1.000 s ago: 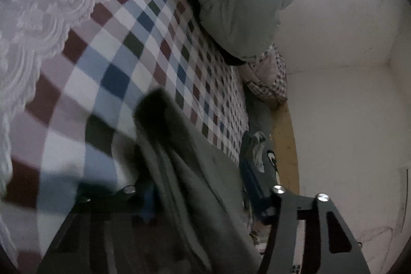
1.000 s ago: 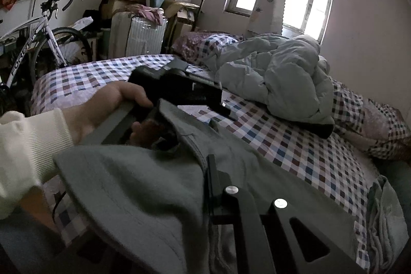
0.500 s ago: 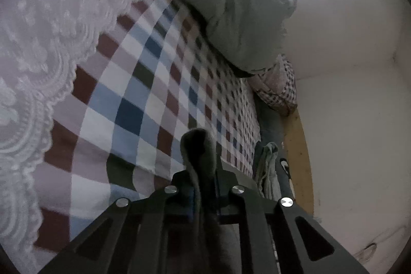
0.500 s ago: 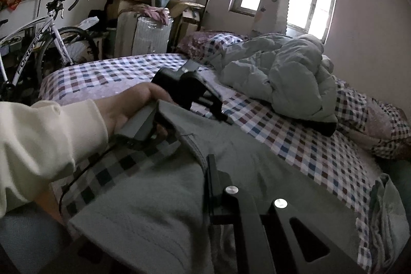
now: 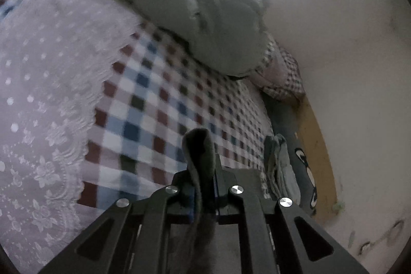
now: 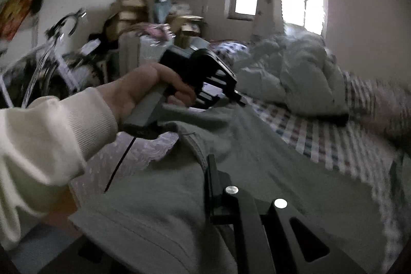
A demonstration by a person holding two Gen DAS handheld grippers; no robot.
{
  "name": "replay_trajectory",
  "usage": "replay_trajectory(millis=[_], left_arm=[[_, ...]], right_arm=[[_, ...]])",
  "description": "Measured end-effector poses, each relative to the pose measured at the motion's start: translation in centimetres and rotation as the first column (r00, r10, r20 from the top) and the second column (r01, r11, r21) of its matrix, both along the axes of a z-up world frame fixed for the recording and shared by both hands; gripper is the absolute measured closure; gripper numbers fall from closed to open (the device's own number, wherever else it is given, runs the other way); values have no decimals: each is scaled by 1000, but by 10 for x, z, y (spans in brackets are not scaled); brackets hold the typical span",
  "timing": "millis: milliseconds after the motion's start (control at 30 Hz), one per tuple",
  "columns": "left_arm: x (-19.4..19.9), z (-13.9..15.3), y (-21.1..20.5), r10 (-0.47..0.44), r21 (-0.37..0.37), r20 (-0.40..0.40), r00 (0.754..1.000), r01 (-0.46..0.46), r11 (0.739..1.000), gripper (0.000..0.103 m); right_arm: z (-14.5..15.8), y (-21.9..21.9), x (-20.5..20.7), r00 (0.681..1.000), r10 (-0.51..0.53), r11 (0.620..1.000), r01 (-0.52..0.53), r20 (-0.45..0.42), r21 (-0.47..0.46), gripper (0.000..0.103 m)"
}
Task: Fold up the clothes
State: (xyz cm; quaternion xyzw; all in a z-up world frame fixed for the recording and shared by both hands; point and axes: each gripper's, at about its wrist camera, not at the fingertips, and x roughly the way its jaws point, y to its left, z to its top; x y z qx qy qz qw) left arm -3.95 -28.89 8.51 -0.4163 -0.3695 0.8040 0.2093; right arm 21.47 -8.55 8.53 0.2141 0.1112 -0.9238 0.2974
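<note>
The grey garment (image 6: 257,171) hangs over the near side of the bed (image 5: 159,104), pinched in both grippers: left (image 5: 203,186) and right (image 6: 209,186). The thin pinches may slip, dropping a corner; uneven pulling would skew the fold.

grey-green garment (image 6: 257,171), checked sheet (image 5: 154,107), cream sleeve (image 6: 51,135)

Bedroom: bed (image 5: 164,104) w/ duvet (image 6: 290,78), bike (image 6: 51,60).
</note>
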Motion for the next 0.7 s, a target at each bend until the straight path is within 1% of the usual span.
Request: replay_trajectory(millis=[100,167,233,333,500,567,700], left_arm=[[-6,22,22,-25,-25,-21,999,24,999,94],[-10,34,40,-41,-34,-24,999,40,999,94],[-15,43,61,-57,-25,-23,998,56,998,94],[-21,51,92,-73,9,-14,997,73,997,94],[-29,48,147,-74,60,2,997,73,996,94],[-33,41,170,-72,55,26,997,70,996,94],[-43,30,217,-65,3,82,994,65,998,94]], right_arm=[[1,9,3,999,-35,998,35,3,-52,100],[6,19,8,998,-60,995,58,-13,-82,100],[12,33,11,996,-92,990,90,-14,-113,100],[20,65,14,989,-150,976,150,7,-157,100],[26,125,17,966,-250,942,257,60,-214,100],[25,148,17,955,-284,926,296,85,-234,100],[19,186,17,938,-322,903,345,130,-255,100]])
